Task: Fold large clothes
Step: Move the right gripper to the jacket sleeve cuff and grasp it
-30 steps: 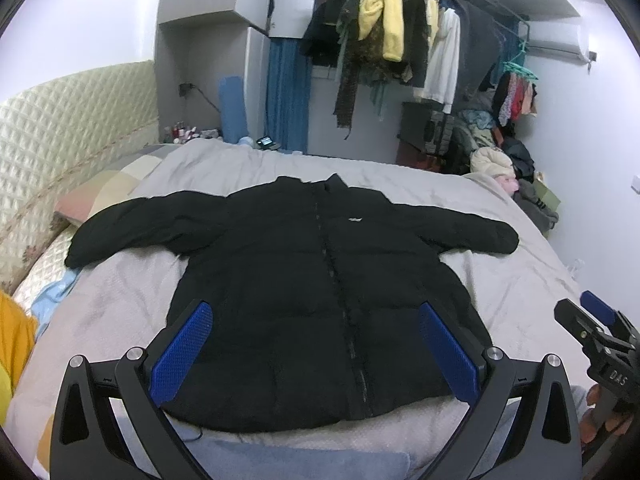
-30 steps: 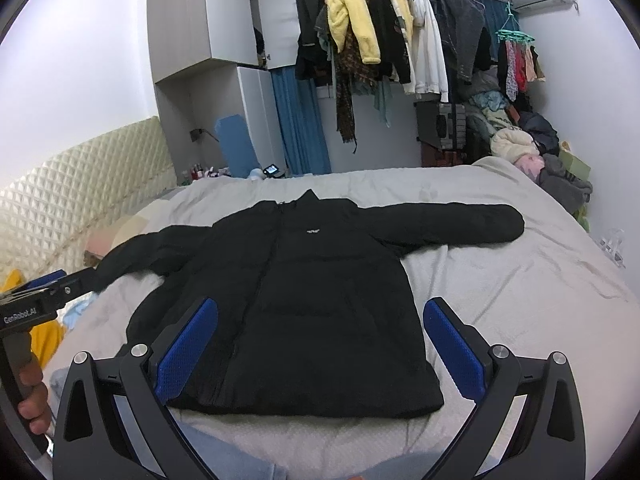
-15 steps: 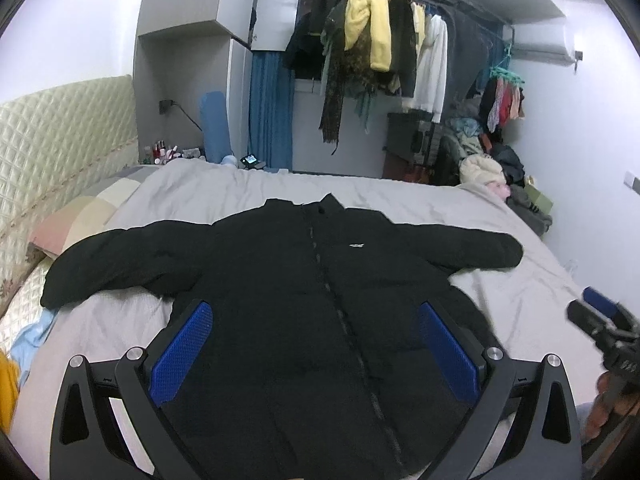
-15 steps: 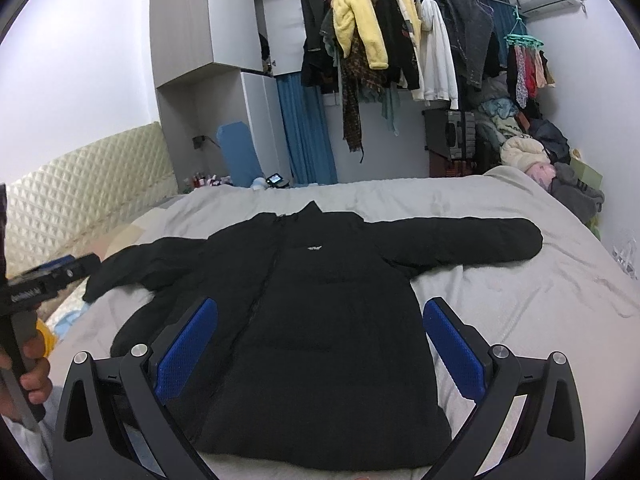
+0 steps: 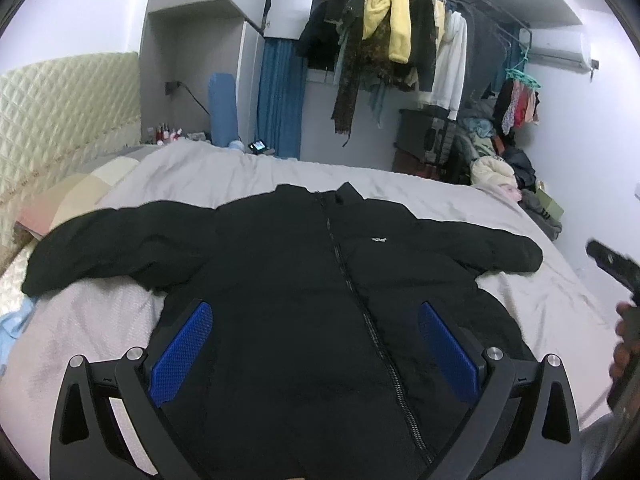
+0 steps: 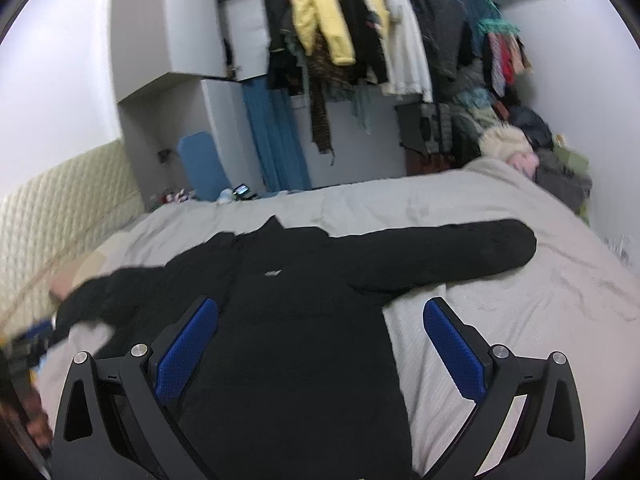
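Note:
A black puffer jacket (image 5: pixel 312 280) lies flat and zipped on the grey bed (image 5: pixel 224 172), front up, both sleeves spread out sideways. My left gripper (image 5: pixel 316 344) is open and empty, hovering over the jacket's lower middle. My right gripper (image 6: pixel 320 348) is open and empty over the jacket's (image 6: pixel 304 320) right side, with the right sleeve (image 6: pixel 460 252) stretched out ahead. The right gripper also shows at the right edge of the left wrist view (image 5: pixel 616 272).
A quilted cream headboard (image 5: pixel 60 120) and pillows (image 5: pixel 72 200) lie to the left. A rail of hanging clothes (image 5: pixel 400 48) and a heap of clothes (image 5: pixel 504 168) stand beyond the bed. A white wardrobe (image 6: pixel 168 40) stands at the back left.
Both grippers have moved forward and lower over the jacket, which now fills more of each view. The right wrist view has swung and is blurred. Both grippers stay open.

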Motion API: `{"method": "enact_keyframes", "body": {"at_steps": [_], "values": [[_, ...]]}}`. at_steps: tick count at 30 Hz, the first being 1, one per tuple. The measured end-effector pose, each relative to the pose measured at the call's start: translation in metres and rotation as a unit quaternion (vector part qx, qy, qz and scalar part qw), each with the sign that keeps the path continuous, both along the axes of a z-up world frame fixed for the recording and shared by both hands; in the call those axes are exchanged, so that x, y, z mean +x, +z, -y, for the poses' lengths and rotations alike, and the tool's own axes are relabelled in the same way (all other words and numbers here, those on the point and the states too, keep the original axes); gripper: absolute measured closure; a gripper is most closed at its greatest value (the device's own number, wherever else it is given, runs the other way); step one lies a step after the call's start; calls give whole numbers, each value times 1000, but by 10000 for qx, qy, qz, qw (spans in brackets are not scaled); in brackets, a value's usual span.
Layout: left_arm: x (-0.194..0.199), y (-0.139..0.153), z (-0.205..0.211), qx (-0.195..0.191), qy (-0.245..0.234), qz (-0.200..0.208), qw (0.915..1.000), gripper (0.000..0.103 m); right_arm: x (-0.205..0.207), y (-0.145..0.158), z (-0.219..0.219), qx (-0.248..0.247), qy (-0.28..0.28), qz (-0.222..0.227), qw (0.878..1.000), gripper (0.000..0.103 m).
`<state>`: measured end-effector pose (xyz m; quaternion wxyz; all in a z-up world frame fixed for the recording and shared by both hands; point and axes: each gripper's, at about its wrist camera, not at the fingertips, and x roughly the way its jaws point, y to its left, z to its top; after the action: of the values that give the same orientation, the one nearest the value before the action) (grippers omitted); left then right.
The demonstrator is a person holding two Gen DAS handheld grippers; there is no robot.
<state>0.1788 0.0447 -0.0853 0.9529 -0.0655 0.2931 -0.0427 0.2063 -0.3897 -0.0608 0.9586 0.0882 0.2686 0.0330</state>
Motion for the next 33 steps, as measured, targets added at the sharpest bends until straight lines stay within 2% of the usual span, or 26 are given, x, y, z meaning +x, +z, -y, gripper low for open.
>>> {"method": "enact_keyframes", "body": {"at_steps": [3, 5, 6, 8, 12, 16, 21, 24, 28, 33], "values": [[5, -11, -3, 22, 81, -49, 10000, 0, 28, -7, 30, 296, -205, -129, 9993, 0], [10, -18, -3, 109, 140, -83, 9998, 0, 45, -15, 46, 298, -400, -160, 9986, 0], [13, -22, -2, 158, 141, -111, 9997, 0, 50, -17, 48, 179, -481, -122, 9986, 0], [17, -29, -2, 112, 145, -172, 9997, 0, 65, -33, 49, -424, -609, -51, 9972, 0], [29, -43, 1, 93, 160, -286, 9994, 0, 93, -65, 61, -484, -552, -308, 9968, 0], [31, -53, 4, 90, 184, -333, 9992, 0, 111, -83, 82, -633, -581, -317, 9958, 0], [31, -60, 5, -54, 193, -320, 9993, 0, 127, -99, 120, -301, -822, -449, 9951, 0], [32, -63, 9, -7, 221, -280, 9994, 0, 132, -114, 153, 15, -1224, -606, 9906, 0], [31, -67, 29, -151, -73, -147, 9998, 0, 135, -141, 197, 538, -1610, -886, 9815, 14], [33, -68, 40, -109, -36, 64, 9999, 0, 140, -162, 240, 1072, -1907, -884, 9718, 15]]}}
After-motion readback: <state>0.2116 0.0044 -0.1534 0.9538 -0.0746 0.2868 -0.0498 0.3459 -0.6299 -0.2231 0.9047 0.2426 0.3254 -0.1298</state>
